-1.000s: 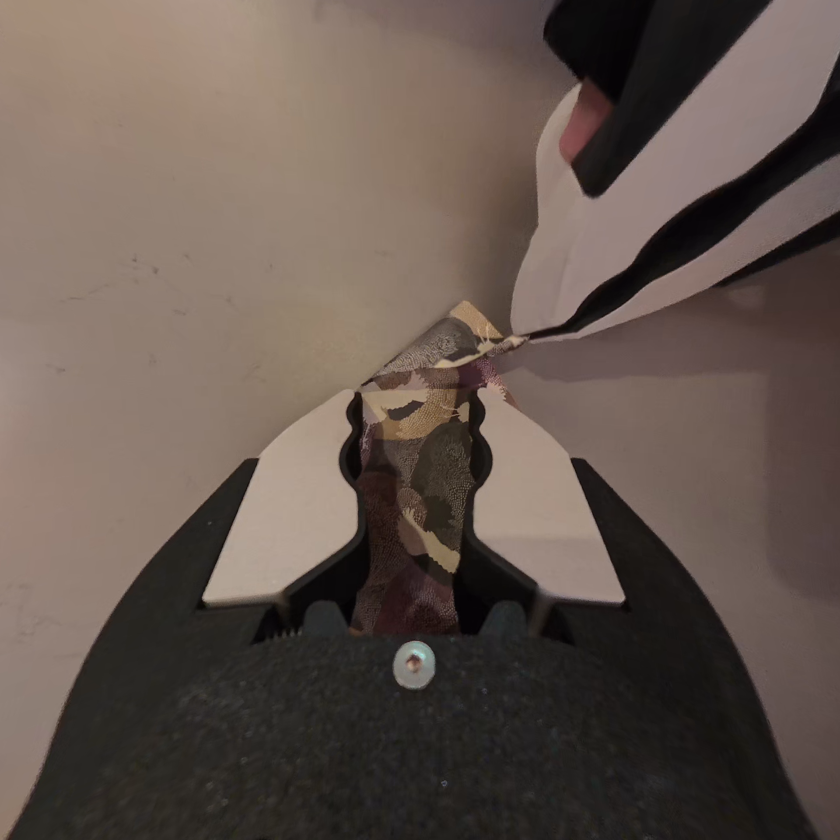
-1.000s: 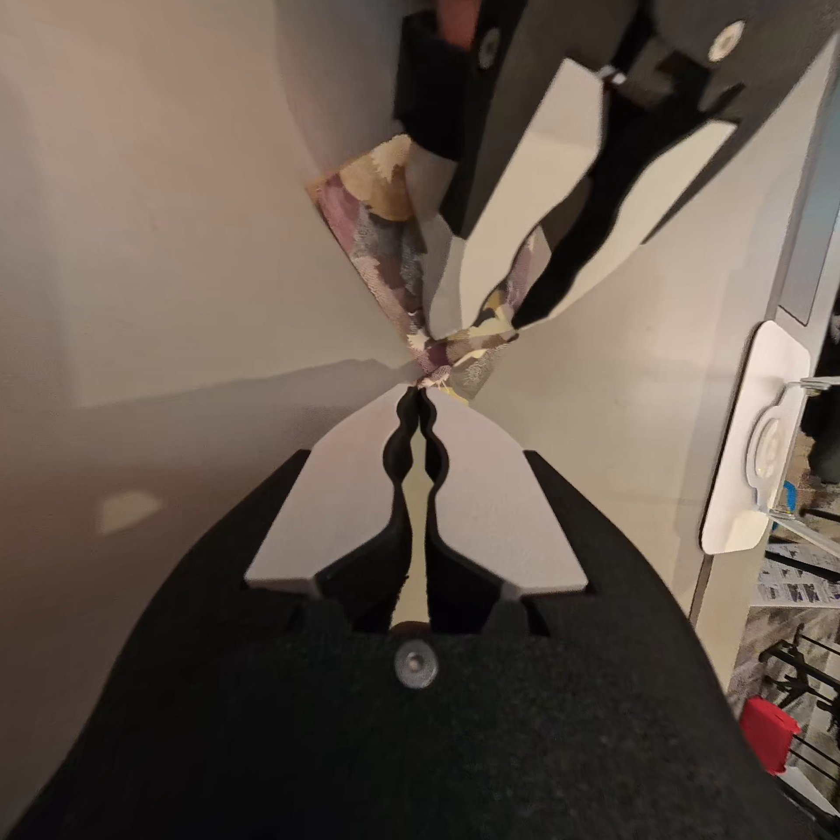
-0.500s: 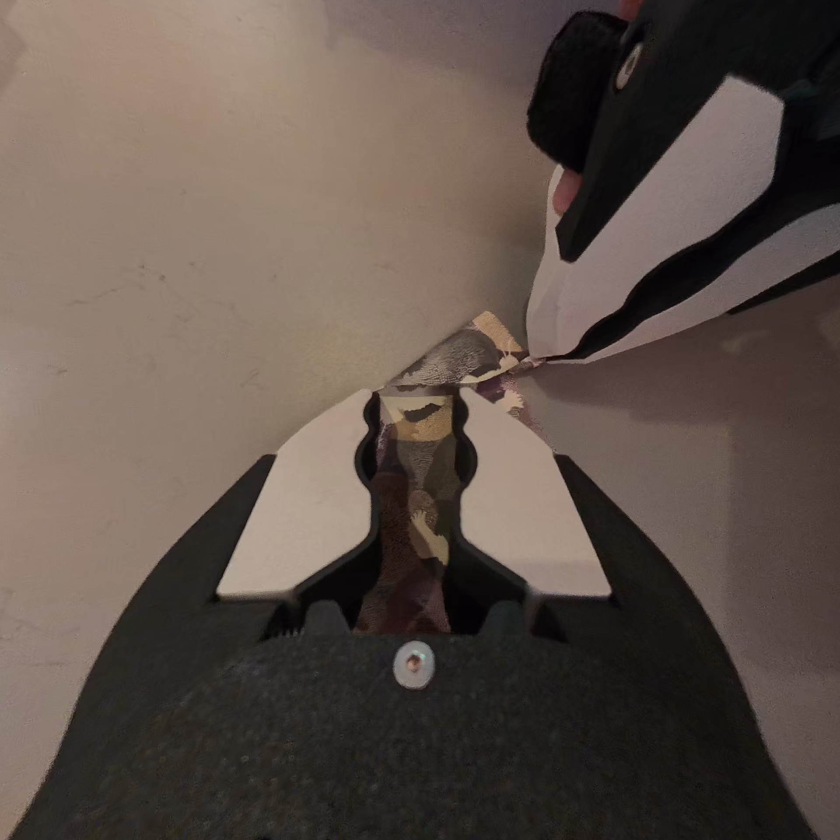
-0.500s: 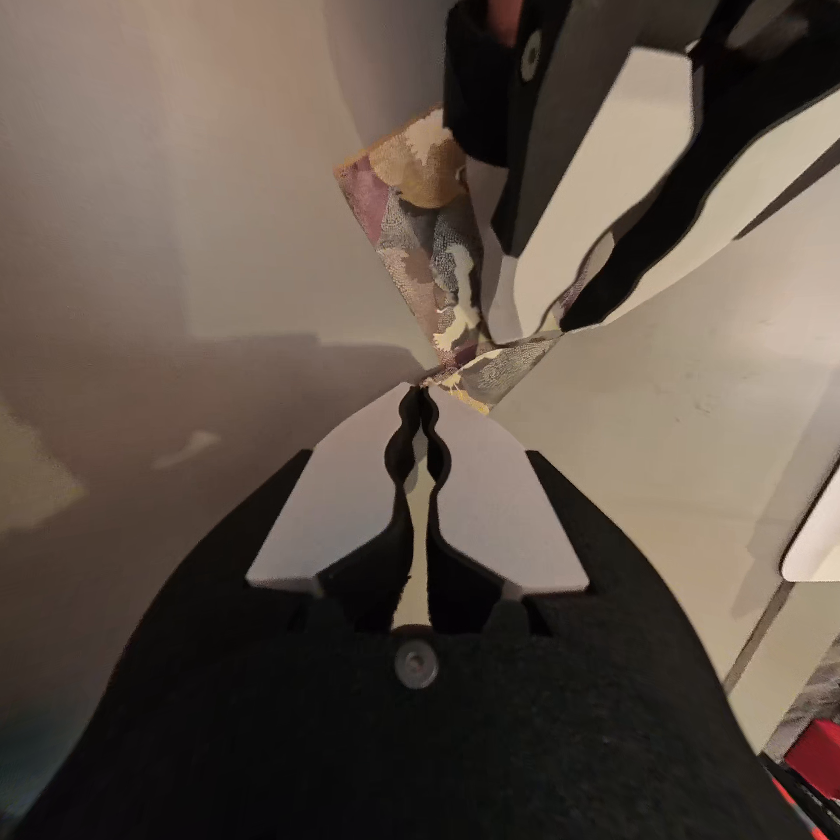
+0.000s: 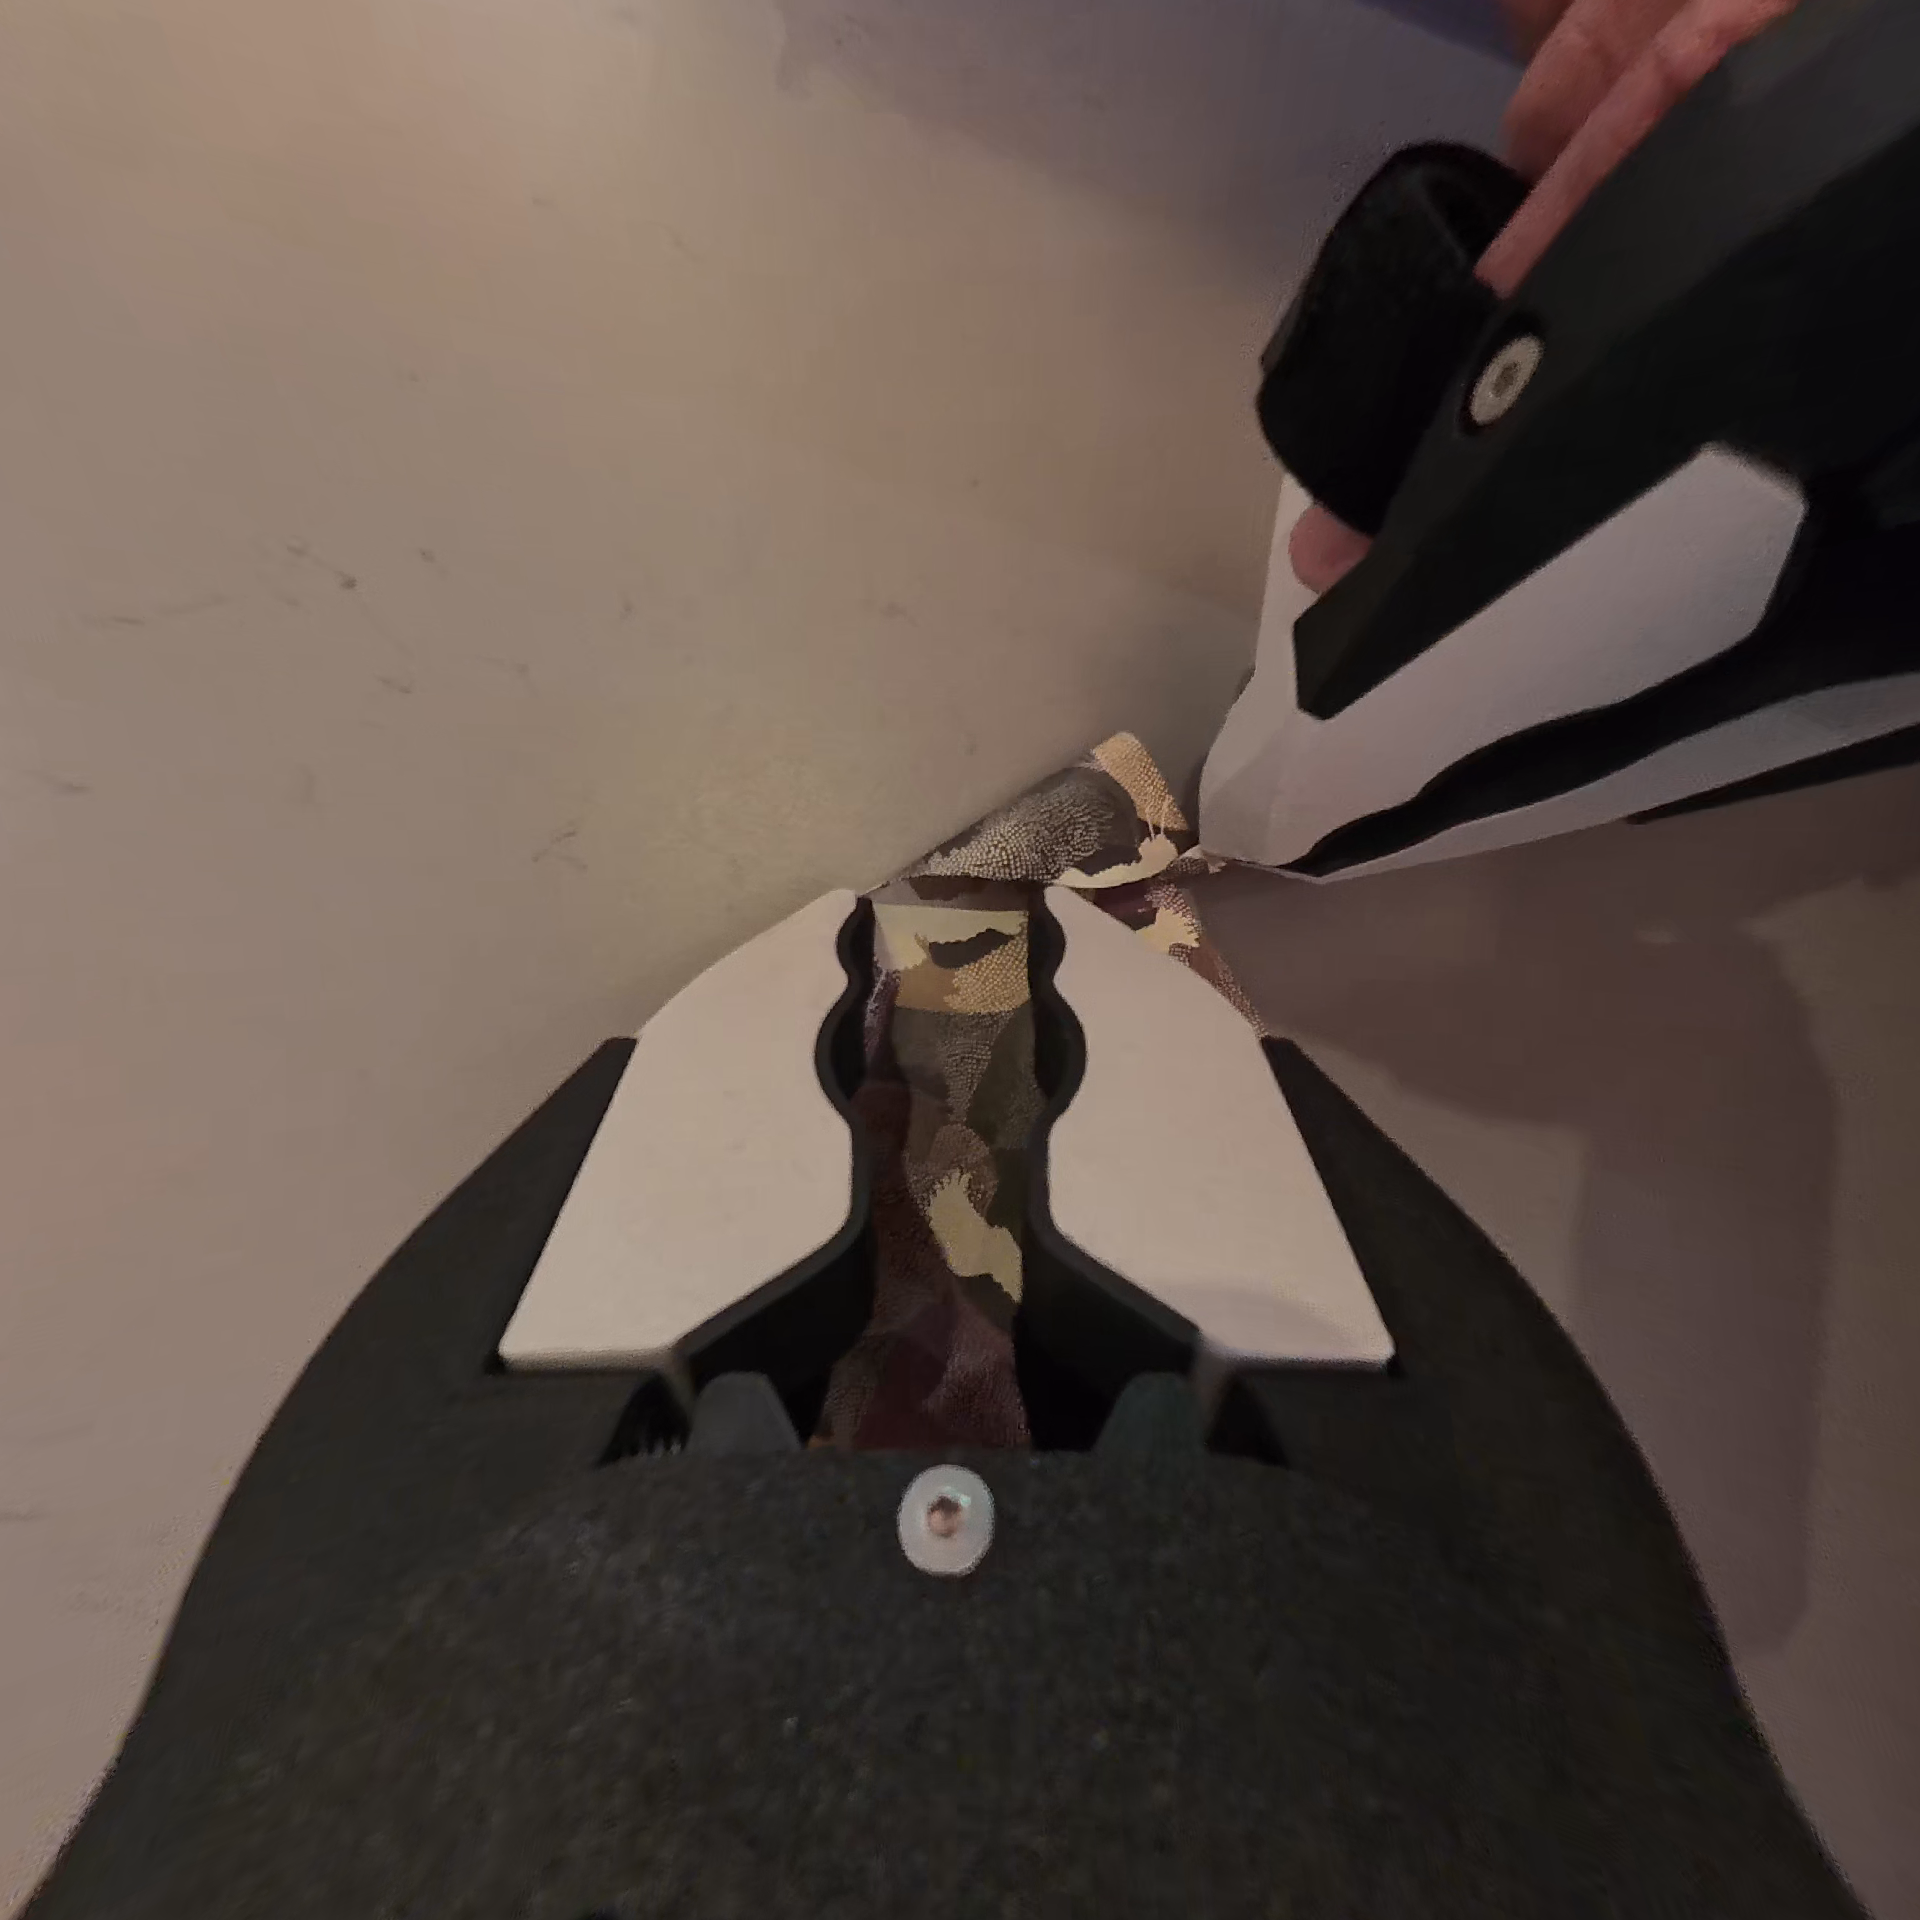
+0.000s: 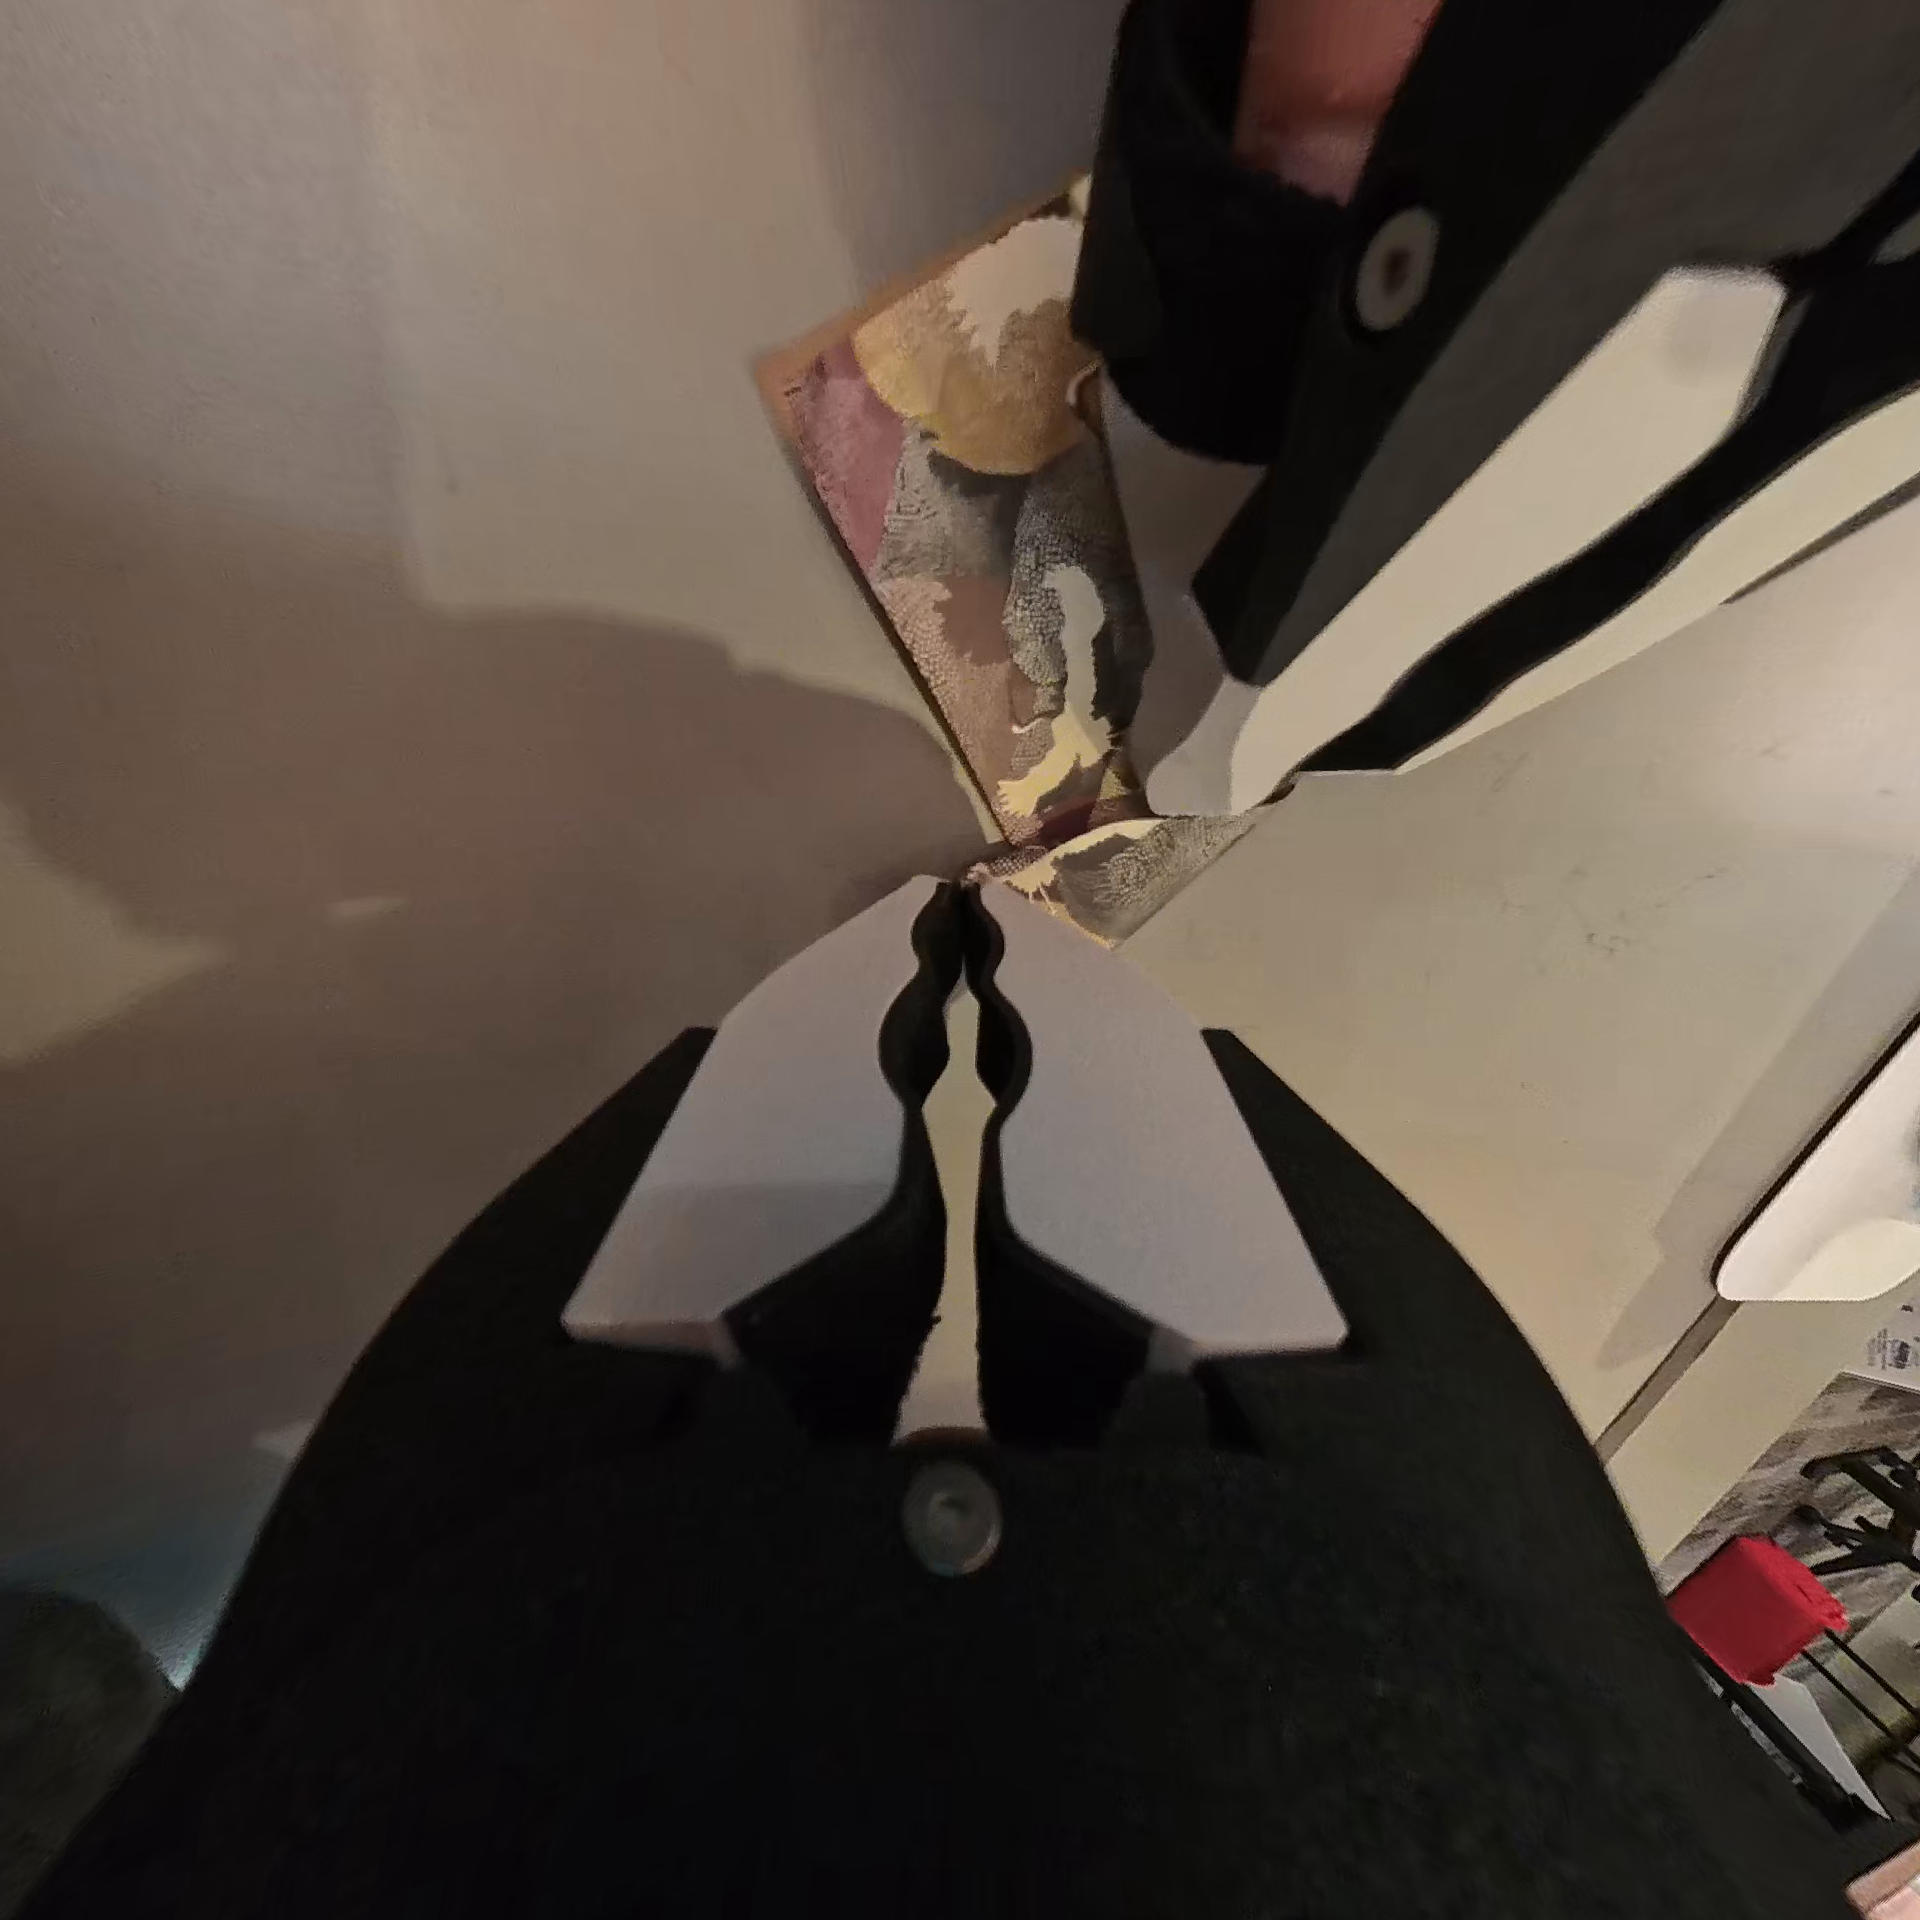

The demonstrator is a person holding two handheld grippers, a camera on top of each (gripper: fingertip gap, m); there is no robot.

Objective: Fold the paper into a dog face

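The patterned origami paper (image 5: 966, 1039) in brown, purple and cream lies on the pale table. My left gripper (image 5: 951, 899) stands over it with its jaws a narrow gap apart, and the paper shows through the gap. My right gripper (image 6: 961, 888) is shut on a corner of the paper (image 6: 987, 540) and holds a small flap (image 6: 1132, 868) folded over low against the table. In the left wrist view the right gripper (image 5: 1236, 857) comes in from the upper right, tip at the paper's corner. In the right wrist view the left gripper (image 6: 1257, 779) rests on the paper at upper right.
A hand (image 5: 1590, 104) holds the right gripper. The table edge (image 6: 1662, 1392) runs along the right. A white flat object (image 6: 1849, 1195) lies near that edge, and a red object (image 6: 1756, 1621) sits below it off the table. About 6 cm separates my left fingertips from my right. About 35 cm separates my left fingertips from the white flat object (image 6: 1849, 1195).
The left jaws have narrowed over the paper. The right gripper keeps the corner pinched, and the flap now lies lower and flatter. More of the paper shows in the right wrist view.
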